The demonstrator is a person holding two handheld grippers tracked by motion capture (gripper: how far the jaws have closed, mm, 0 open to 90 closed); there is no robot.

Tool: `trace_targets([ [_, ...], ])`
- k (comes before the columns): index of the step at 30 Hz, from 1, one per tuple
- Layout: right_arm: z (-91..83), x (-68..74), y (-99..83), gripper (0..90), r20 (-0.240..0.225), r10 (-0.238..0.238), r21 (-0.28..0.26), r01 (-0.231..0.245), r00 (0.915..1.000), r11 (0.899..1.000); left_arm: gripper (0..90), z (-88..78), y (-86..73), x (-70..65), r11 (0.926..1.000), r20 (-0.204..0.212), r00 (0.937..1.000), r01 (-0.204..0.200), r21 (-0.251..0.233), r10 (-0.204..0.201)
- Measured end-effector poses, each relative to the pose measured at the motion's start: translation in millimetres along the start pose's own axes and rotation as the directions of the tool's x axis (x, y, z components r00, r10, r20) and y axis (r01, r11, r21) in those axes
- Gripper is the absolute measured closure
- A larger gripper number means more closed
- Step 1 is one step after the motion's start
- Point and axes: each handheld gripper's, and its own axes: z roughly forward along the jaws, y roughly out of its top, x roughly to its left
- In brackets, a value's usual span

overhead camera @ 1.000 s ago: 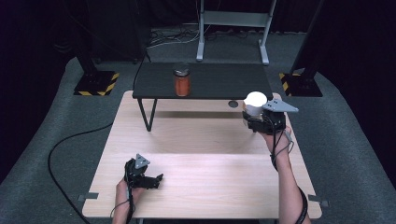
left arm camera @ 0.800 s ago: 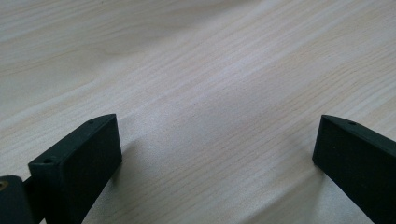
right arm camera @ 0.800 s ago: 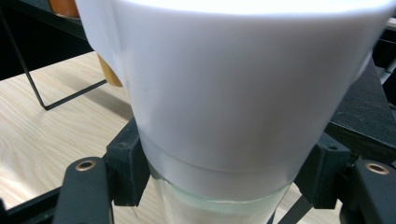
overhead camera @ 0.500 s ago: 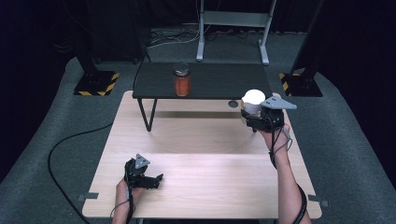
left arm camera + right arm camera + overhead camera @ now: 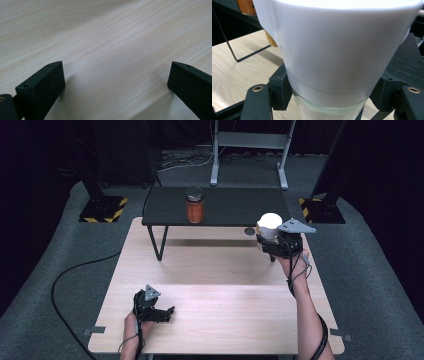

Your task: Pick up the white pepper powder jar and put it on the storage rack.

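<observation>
Your right gripper (image 5: 270, 244) clamps the white-lidded jar (image 5: 269, 225) at three o'clock, by the black shelf (image 5: 220, 205). The glass looks smooth and breakable, so hold below the lid. Your left gripper (image 5: 115, 82) gapes, holding nothing, at seven o'clock.

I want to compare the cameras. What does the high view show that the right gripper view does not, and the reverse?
High view alone: the left gripper with open jaws on the light wooden table, the person's forearms, and the grey carpet.

Right gripper view alone: the clear glass band under the white lid, and the black jaws pressing on it from both sides.

Both: the white-lidded jar held by the right gripper, the orange jar, and the low black table.
</observation>
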Motion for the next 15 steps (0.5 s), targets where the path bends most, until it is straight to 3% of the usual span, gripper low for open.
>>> trace_targets([
  [15,3.4,-2.5,8.1,29.8,-0.004,0.017,-0.002,-0.017,0.9998,1.000,1.1,0.0,-0.1,-0.1,1.0000,0.000,1.0000,0.001,0.000,-0.001],
])
